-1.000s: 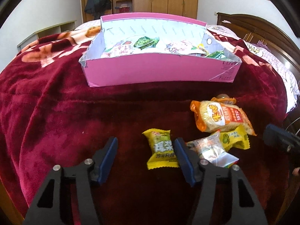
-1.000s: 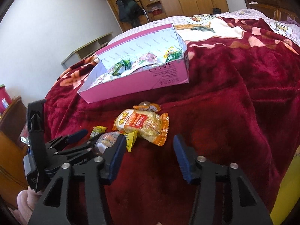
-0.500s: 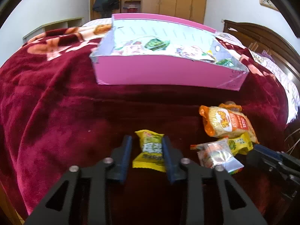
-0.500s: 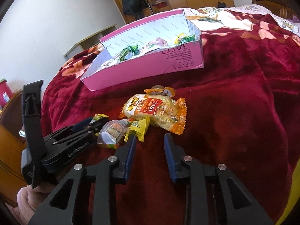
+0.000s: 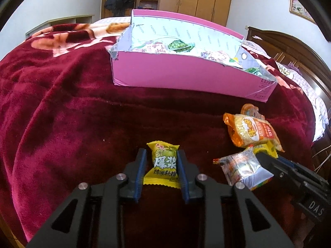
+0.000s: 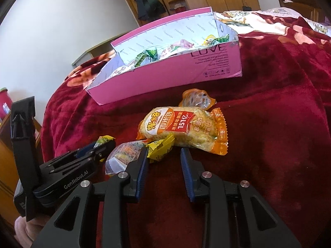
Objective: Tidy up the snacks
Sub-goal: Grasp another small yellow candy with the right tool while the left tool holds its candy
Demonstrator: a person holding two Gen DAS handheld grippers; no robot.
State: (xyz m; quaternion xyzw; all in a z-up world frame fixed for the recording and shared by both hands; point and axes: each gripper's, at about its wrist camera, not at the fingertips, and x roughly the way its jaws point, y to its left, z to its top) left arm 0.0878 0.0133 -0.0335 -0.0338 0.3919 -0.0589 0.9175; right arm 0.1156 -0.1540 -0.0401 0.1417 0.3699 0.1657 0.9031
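Red blanket [image 5: 62,113], L tongs [image 5: 161,161] angled down, clamping yellow candy [image 5: 164,163], R tongs [image 6: 164,161] narrow, empty

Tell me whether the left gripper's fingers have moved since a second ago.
Yes. The fingers closed inward from wide apart on the blanket and now pinch the yellow candy.

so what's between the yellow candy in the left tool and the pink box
Nothing: only bare red blanket lies between the yellow candy and the pink box, as the left wrist view shows.

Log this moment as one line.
left tongs: shut on yellow candy | right tongs: empty | box: part filled
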